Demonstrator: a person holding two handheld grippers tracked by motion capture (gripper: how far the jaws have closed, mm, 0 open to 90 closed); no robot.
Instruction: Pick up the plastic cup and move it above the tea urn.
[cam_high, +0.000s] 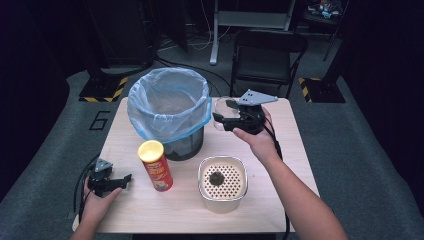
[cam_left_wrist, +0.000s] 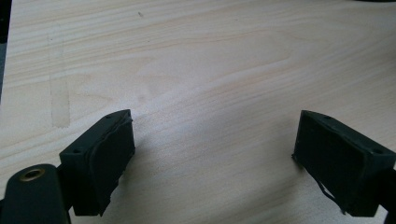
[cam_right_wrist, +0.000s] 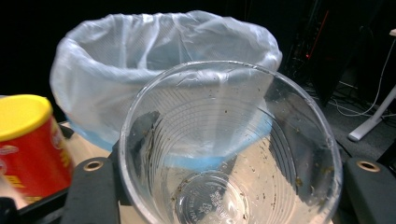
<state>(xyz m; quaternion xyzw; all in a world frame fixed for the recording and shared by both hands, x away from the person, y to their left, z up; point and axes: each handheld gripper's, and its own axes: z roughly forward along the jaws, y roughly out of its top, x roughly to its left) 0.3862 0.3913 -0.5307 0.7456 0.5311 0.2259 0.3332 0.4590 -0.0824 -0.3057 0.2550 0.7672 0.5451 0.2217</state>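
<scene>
One clear plastic cup (cam_high: 223, 107) sits gripped in the right claw (cam_high: 226, 118), centre-right of the high view, beside one bag-lined bin (cam_high: 168, 107). One red can (cam_high: 156, 165) and one perforated container (cam_high: 223, 183) stand lower on the worktop (cam_high: 280, 145). The left claw (cam_high: 125, 179), lower left, gapes empty.

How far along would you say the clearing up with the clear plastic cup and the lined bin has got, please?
Done, apparently: the clear plastic cup is empty save for dark specks, and a dark clump lies on the perforated white strainer tub. In hand: the right claw holds the cup beside the blue-lined black bin. Left, probably: dropping the cup in. The red canister with yellow lid stands untouched; the left claw rests open.
</scene>
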